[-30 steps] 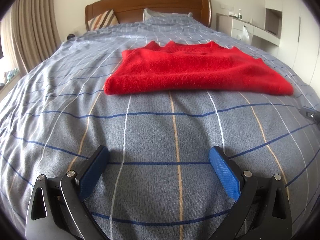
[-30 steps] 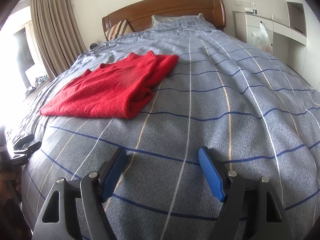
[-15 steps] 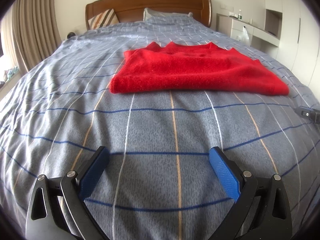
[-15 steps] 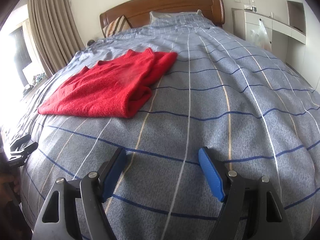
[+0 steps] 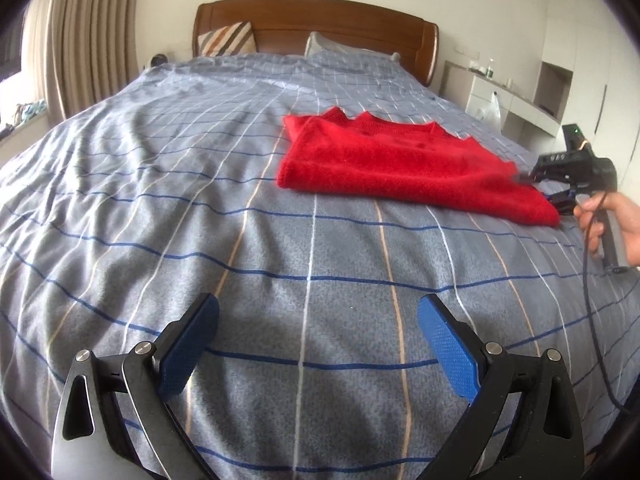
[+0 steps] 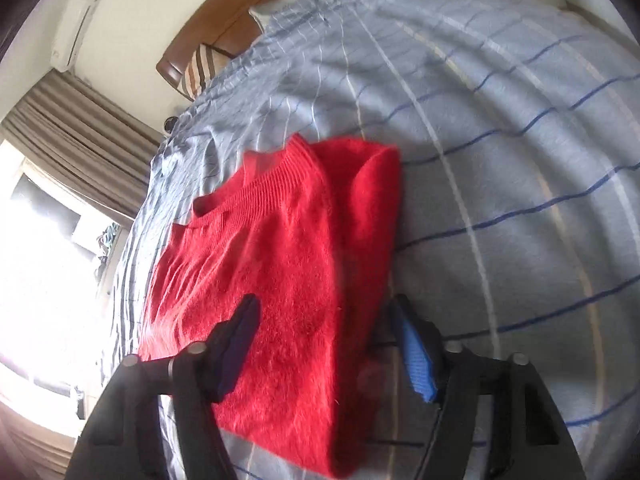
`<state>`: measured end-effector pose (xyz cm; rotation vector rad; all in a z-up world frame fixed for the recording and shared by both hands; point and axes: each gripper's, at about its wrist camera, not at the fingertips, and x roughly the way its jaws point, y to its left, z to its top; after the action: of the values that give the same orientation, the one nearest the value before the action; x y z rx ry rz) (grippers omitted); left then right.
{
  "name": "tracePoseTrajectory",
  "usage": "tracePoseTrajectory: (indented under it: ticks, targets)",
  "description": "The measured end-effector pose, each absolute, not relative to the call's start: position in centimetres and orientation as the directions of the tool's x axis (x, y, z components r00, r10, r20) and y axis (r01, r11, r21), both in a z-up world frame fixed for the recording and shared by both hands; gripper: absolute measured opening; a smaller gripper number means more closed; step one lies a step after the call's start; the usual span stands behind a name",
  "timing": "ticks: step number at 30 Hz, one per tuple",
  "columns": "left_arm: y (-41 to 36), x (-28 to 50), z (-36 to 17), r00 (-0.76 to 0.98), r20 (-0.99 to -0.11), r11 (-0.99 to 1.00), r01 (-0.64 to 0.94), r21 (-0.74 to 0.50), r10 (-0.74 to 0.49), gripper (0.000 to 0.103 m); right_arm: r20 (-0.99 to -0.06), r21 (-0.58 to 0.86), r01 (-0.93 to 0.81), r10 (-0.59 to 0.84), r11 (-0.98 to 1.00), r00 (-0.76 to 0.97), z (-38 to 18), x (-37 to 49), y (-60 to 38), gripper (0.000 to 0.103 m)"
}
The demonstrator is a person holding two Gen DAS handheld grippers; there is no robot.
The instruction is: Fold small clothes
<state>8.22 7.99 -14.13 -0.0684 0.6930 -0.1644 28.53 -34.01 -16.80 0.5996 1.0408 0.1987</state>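
Observation:
A red knitted sweater [image 5: 400, 164] lies folded on the blue-grey checked bedspread [image 5: 200, 220]. My left gripper [image 5: 318, 328] is open and empty, low over the bedspread well short of the sweater. My right gripper [image 6: 326, 320] is open at the sweater's near right end [image 6: 296, 300], tilted, with one blue pad [image 6: 240, 340] over the fabric and the other [image 6: 416, 356] off its folded edge. In the left wrist view the right gripper [image 5: 560, 184] shows at the sweater's right end, held by a hand.
A wooden headboard [image 5: 312, 20] with pillows stands at the far end of the bed. Curtains [image 5: 80, 32] and a window are at the left. White cabinets [image 5: 540, 92] stand at the right. A black cable [image 5: 592, 300] hangs from the right gripper.
My right gripper has moved left and forward to the sweater's right end and has tilted. My left gripper has shifted left, so the sweater now sits to its right.

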Motion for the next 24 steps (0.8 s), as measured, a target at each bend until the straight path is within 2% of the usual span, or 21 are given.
tracePoseTrajectory:
  ticks: [1, 2, 7, 10, 13, 19, 21, 22, 23, 24]
  targets:
    - [8.3, 8.3, -14.0, 0.761, -0.628, 0.986, 0.120, -0.114, -0.165, 0.100, -0.768, 0.523, 0.135, 0.397, 0.841, 0.502, -16.4, 28.8, -33.4, 0.017]
    - [8.8, 8.3, -13.9, 0.765, -0.625, 0.988, 0.110, -0.111, -0.155, 0.100, -0.774, 0.502, 0.131, 0.377, 0.855, 0.509, -15.4, 28.9, -32.6, 0.015]
    - [11.1, 9.3, -13.5, 0.780, -0.610, 0.985, 0.049, -0.165, -0.141, 0.100, -0.734, 0.489, -0.036, 0.433, 0.872, 0.523, -8.0, 30.4, -26.5, 0.013]
    - [12.4, 10.2, -13.4, 0.785, -0.604, 0.979, 0.014, -0.205, -0.137, 0.100, -0.732, 0.483, -0.112, 0.471, 0.868, 0.491, -5.9, 32.1, -20.9, 0.013]
    - [13.8, 10.3, -13.7, 0.786, -0.608, 0.976, -0.031, -0.216, -0.110, 0.100, -0.761, 0.450, -0.174, 0.478, 0.876, 0.438, -6.0, 34.5, -14.3, 0.013]
    - [16.1, 10.6, -14.2, 0.782, -0.613, 0.954, -0.092, -0.285, -0.107, 0.100, -0.852, 0.298, -0.299, 0.394, 0.907, 0.345, -9.3, 36.6, -3.8, 0.014]
    - [16.4, 10.9, -14.3, 0.778, -0.618, 0.950, -0.101, -0.296, -0.111, 0.100, -0.854, 0.320, -0.328, 0.421, 0.889, 0.307, -10.6, 36.7, -2.0, 0.023]
    - [16.5, 11.0, -14.4, 0.776, -0.622, 0.950, -0.104, -0.295, -0.108, 0.100, -0.834, 0.390, -0.332, 0.483, 0.859, 0.269, -10.9, 36.6, -1.6, 0.039]
    - [16.5, 11.0, -14.4, 0.773, -0.626, 0.951, -0.109, -0.289, -0.102, 0.100, -0.797, 0.467, -0.328, 0.551, 0.821, 0.246, -10.8, 36.4, -1.7, 0.060]
    - [16.5, 11.0, -14.4, 0.773, -0.627, 0.952, -0.111, -0.286, -0.098, 0.100, -0.745, 0.545, -0.328, 0.625, 0.772, 0.232, -10.4, 36.0, -2.2, 0.068]
